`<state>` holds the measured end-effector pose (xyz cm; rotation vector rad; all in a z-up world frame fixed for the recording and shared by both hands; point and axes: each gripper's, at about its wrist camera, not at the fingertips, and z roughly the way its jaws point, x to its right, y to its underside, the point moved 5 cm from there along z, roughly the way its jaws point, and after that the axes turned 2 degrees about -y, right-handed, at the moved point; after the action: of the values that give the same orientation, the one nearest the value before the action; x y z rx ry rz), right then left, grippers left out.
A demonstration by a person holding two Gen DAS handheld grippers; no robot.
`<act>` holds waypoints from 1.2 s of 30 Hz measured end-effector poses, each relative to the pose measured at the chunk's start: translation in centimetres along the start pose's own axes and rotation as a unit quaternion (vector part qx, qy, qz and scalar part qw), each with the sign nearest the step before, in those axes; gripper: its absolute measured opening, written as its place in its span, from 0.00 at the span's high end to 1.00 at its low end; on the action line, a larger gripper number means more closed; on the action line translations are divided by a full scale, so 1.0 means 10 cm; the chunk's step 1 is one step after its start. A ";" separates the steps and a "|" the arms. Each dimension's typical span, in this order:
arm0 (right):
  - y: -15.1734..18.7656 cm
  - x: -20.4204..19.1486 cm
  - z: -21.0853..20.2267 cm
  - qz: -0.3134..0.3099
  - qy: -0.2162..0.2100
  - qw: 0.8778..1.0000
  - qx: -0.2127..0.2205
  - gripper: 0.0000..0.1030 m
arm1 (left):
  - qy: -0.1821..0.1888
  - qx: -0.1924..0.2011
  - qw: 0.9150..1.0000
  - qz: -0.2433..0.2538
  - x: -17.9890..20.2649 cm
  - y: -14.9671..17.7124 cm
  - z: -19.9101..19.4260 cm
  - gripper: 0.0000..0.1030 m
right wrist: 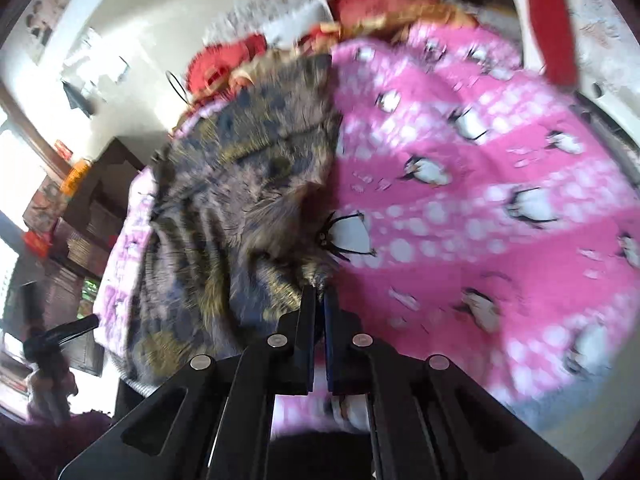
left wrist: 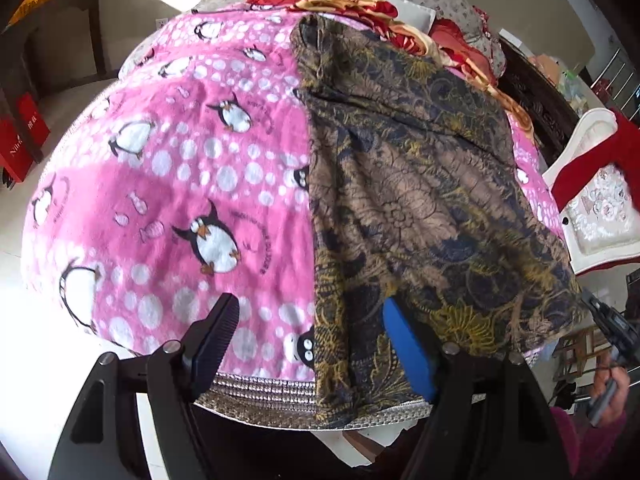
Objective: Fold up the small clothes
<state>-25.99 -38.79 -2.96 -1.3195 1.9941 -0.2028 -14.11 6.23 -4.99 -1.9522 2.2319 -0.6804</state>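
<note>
A brown, navy and gold patterned garment lies spread over a pink penguin blanket on a bed. My left gripper is open at the bed's near edge; the garment's near hem drapes over its blue right finger, and its black left finger rests over the blanket. In the blurred right wrist view, my right gripper is shut on the garment's near edge, with the blanket to its right. The right gripper also shows in the left wrist view at the far right.
Red and floral bedding is piled at the far end of the bed. A white chair with red cloth stands to the right. Dark wooden furniture and a red box stand to the left. A silver woven mat edge lines the bed front.
</note>
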 end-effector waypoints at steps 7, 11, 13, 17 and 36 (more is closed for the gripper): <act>0.14 0.10 -0.20 0.010 0.017 0.999 -0.032 0.79 | -0.002 -0.027 1.000 0.012 0.08 0.15 0.15 0.24; -0.10 0.16 -0.05 0.003 0.029 1.000 0.007 0.52 | -0.008 -0.033 0.999 0.015 0.09 0.16 0.18 0.24; -0.18 0.18 0.17 0.009 0.030 0.999 -0.017 0.51 | -0.010 -0.032 0.999 0.009 0.07 0.17 0.16 0.24; -0.20 0.14 0.42 0.022 0.002 0.999 -0.033 0.51 | 0.010 -0.056 0.998 -0.005 0.10 0.27 0.21 0.24; -0.25 0.30 0.30 0.071 -0.016 0.997 -0.019 0.51 | 0.042 -0.062 0.995 0.063 0.36 0.22 0.14 0.96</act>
<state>-22.86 -41.71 -5.40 -1.1901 2.0644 -0.0764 -16.26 2.57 -6.33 -1.8484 2.4782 -0.6319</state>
